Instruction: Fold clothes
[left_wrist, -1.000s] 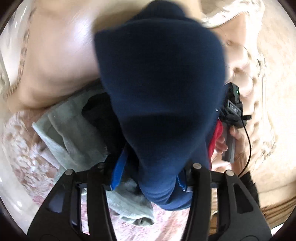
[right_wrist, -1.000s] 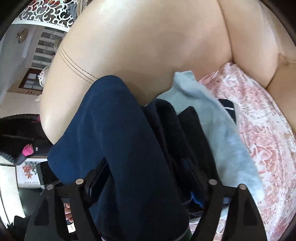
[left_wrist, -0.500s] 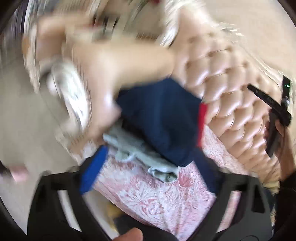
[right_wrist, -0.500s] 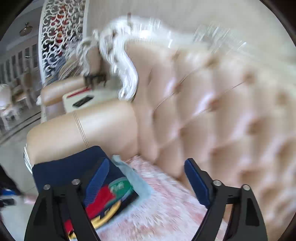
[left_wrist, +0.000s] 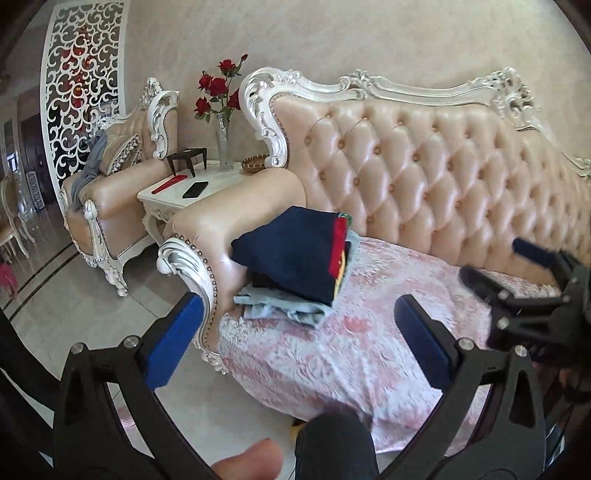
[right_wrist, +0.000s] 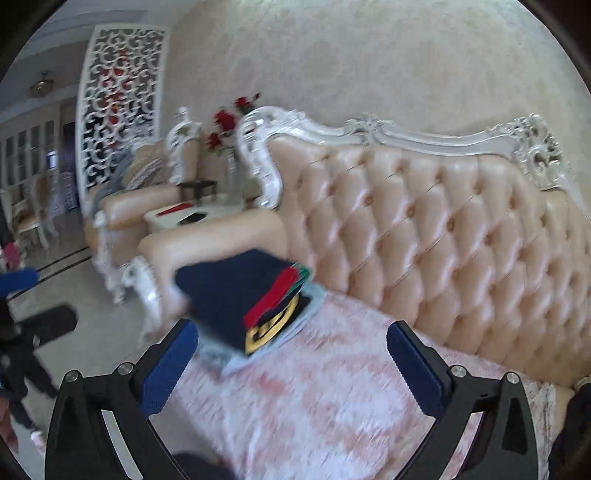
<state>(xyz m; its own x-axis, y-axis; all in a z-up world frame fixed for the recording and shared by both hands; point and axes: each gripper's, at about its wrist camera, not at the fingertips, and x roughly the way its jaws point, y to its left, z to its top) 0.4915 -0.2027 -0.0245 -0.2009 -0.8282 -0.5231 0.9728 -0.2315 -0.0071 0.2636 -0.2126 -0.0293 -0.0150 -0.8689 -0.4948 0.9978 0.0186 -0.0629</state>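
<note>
A tufted pink sofa (left_wrist: 424, 177) with a carved white frame carries a pink floral cover (left_wrist: 332, 343) on its seat. A stack of folded clothes (left_wrist: 295, 266) lies on the cover, against the left armrest (left_wrist: 221, 221), navy garment on top.

Sofa (left_wrist: 424, 166) glossy tufted leather; seat cover (left_wrist: 332, 350) textured cloth; folded clothes (left_wrist: 295, 258) matt.

one clothes stack (left_wrist: 295, 266), two grippers (left_wrist: 299, 332), one sofa (left_wrist: 443, 166)

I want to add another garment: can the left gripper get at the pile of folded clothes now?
Probably yes: the left gripper is open and empty, and only bare pink sofa cover lies before the pile of folded clothes.
</note>
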